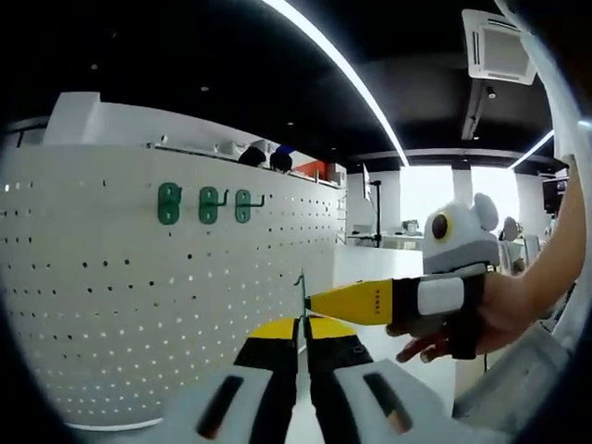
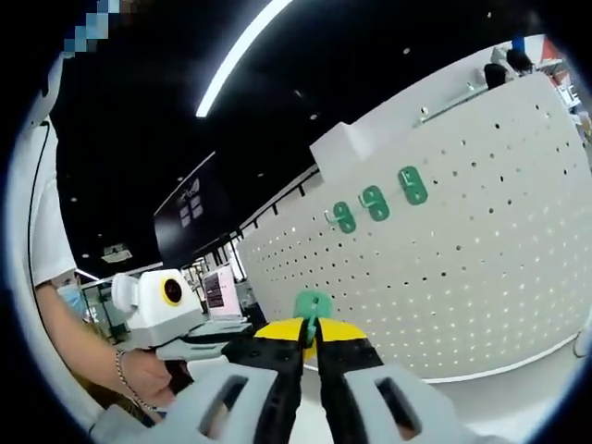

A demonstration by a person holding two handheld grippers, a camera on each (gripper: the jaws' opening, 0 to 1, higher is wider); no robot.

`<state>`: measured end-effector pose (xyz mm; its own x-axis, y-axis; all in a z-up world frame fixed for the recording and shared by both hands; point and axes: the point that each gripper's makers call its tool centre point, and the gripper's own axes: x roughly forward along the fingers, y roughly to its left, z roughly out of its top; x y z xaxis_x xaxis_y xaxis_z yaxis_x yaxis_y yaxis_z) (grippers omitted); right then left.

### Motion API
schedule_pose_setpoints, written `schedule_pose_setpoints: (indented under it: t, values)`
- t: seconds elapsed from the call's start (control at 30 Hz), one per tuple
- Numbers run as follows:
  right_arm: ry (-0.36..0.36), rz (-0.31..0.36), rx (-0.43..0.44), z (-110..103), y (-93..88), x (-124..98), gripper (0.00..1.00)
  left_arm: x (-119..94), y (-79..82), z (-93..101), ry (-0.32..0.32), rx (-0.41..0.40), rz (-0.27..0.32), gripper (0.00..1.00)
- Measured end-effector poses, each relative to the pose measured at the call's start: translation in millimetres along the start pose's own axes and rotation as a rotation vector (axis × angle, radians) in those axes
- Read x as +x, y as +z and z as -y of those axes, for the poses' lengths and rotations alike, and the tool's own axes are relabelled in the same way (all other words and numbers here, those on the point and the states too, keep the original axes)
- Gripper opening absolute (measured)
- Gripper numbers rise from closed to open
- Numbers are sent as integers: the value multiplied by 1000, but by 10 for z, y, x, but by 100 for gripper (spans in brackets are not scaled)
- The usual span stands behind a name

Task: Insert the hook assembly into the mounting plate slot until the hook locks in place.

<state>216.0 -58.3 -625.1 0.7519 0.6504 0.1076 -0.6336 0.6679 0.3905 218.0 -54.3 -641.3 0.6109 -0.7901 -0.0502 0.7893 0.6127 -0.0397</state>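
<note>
Your left gripper [image 1: 303, 338] pinches a thin metal hook [image 1: 302, 294]; your right gripper [image 2: 312, 344] clamps a green hook plate [image 2: 313, 304]. Three green hooks [image 1: 205, 203] already hang on the white pegboard [image 1: 129, 305].

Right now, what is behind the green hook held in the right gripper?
Behind the green hook stands the white pegboard, carrying three green hooks. The right gripper covers the held hook's lower part.

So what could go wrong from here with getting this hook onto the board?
1. The green hook is pinched by its edge between the right gripper tips, away from the pegboard; it could twist or slip as it meets the holes.
2. Three green hooks already sit in a row, so the new one could knock a neighbour.
3. The left gripper crowds the right one's tips and could bump them.
</note>
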Motion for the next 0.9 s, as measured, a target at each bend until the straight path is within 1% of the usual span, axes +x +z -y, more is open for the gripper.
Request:
schedule_pose_setpoints:
  t: [0.13,0.27,0.5,0.57,0.73,0.77,0.87,0.9]
  values:
    - [-12,9,46,14,-2,16,2,-2,1,-15,10,-13,0,2]
    - [-17,8,37,12,7,28,2,-2,4,-27,13,-14,2,2]
    - [-30,15,45,6,20,26,1,1,19,-25,12,-11,5,2]
    - [-36,4,34,1,5,35,0,-5,2,-31,16,-14,-2,2]
    - [-36,1,36,1,-1,23,0,-10,-1,-24,10,-20,0,2]
    - [-35,-1,29,-3,0,22,0,-11,-2,-23,11,-17,-2,2]
    - [-31,-5,26,-12,-2,26,0,-14,2,-20,24,50,-6,4]
    - [-27,-7,27,-20,-5,28,0,-15,-9,-19,26,84,-18,5]
